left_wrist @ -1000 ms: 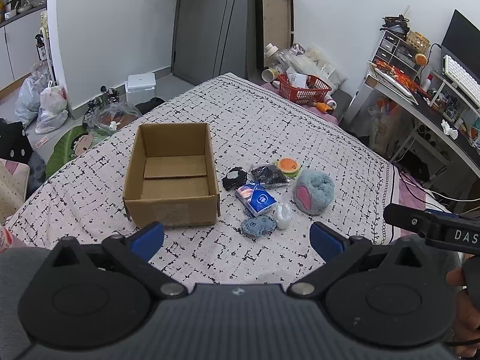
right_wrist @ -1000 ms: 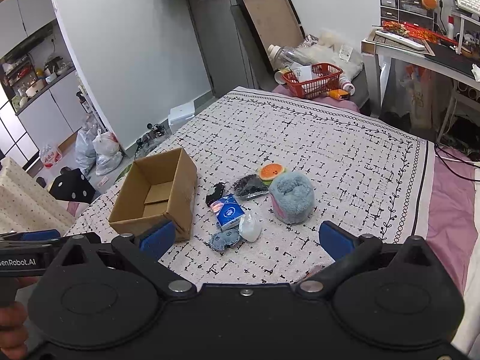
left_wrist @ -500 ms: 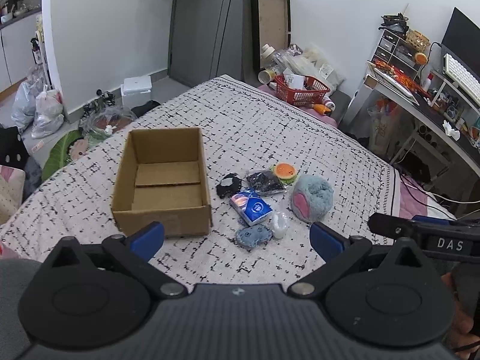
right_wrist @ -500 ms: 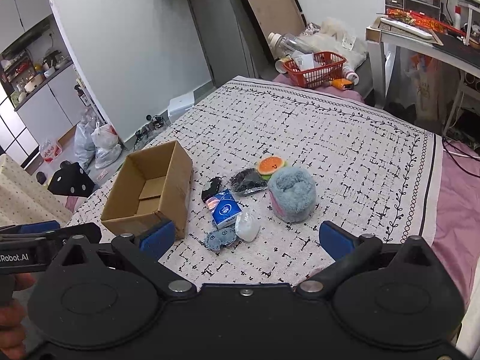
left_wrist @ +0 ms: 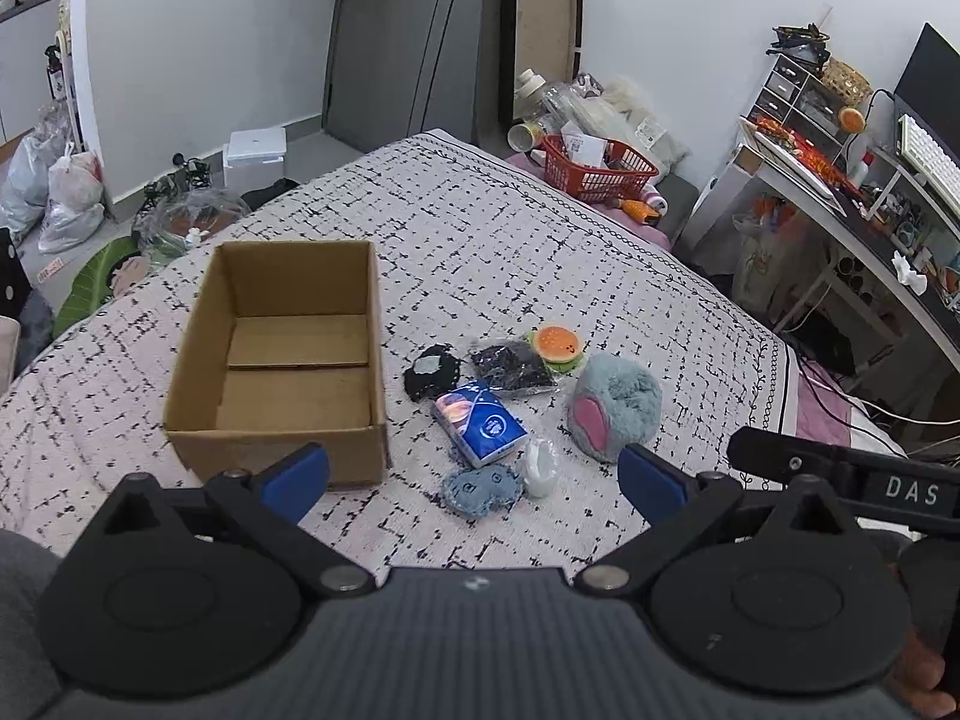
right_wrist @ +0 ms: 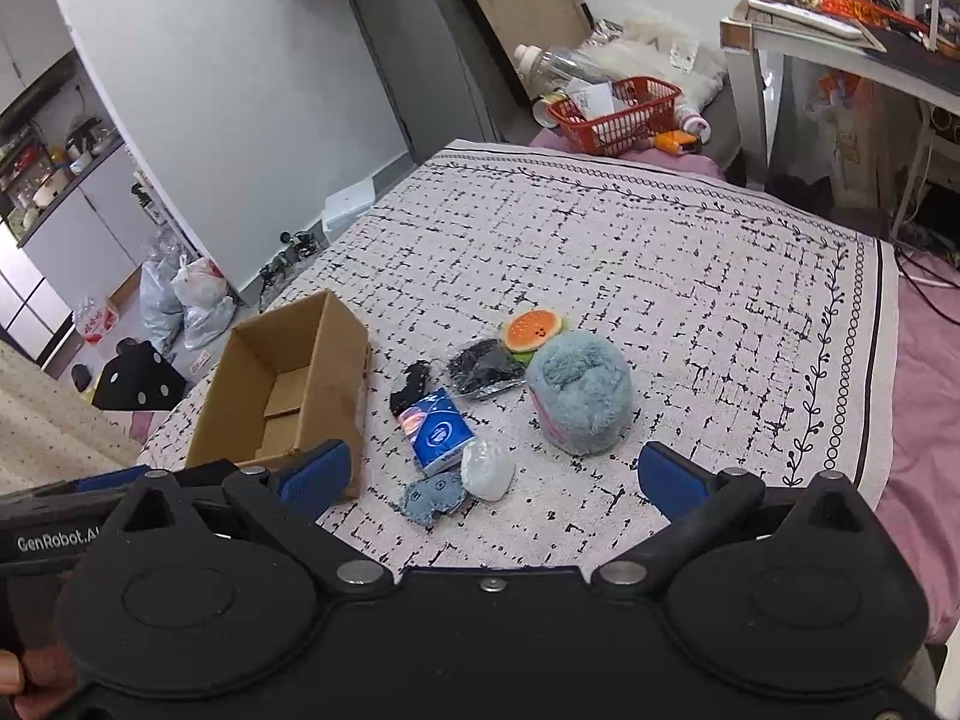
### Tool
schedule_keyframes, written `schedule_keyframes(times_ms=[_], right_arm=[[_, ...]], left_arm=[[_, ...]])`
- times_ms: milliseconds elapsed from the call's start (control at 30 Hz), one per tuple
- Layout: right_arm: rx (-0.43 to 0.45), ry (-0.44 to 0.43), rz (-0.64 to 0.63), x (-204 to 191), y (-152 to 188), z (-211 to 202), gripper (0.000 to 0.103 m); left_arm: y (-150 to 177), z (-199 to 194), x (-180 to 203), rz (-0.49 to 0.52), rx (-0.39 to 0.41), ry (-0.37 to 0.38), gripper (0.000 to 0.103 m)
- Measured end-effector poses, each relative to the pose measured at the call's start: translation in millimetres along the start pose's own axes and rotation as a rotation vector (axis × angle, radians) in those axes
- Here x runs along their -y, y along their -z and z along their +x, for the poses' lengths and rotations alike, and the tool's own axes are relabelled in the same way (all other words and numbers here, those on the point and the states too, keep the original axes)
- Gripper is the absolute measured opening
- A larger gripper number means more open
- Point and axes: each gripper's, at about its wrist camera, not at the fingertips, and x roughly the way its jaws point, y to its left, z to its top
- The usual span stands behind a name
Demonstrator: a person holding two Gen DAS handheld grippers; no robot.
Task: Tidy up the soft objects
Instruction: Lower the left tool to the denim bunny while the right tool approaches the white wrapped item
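Cardboard box (left_wrist: 282,360): near wall partly hidden behind my left hand-held gripper (left_wrist: 474,477). Soft pile, blue tissue pack (right_wrist: 437,431) included: on the bed ahead of my right hand-held gripper (right_wrist: 492,477). Both spread wide, holding nothing.

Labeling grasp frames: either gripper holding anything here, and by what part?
Nothing held. Left gripper and right gripper are both open above the bedspread, fingers empty.

I see both pictures bright and evenly lit, shadows soft, no glare, edges strongly bent by fisheye, everything quite sharp
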Motion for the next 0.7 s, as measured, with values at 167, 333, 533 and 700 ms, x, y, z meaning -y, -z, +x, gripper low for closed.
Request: schedule_keyframes(times_ms=[167, 333, 533, 700], right_arm=[[-0.008, 0.012, 0.059, 12, -6, 14, 0.103], [-0.023, -0.017, 0.123, 24, -9, 29, 0.103], [-0.038, -0.043, 0.172, 32, -13, 46, 0.102], [-0.077, -0.046, 0.245, 41, -16, 64, 0.092]], left_arm=[[-1, 16, 2, -0.005, -0.012, 0.005, 0.101], [-2, 32, 3, -0.020, -0.015, 0.002, 0.100], [-2, 55, 1, -0.055, -0.032, 0.001, 0.097], [0, 81, 0, -0.074, -0.068, 0.000, 0.092]])
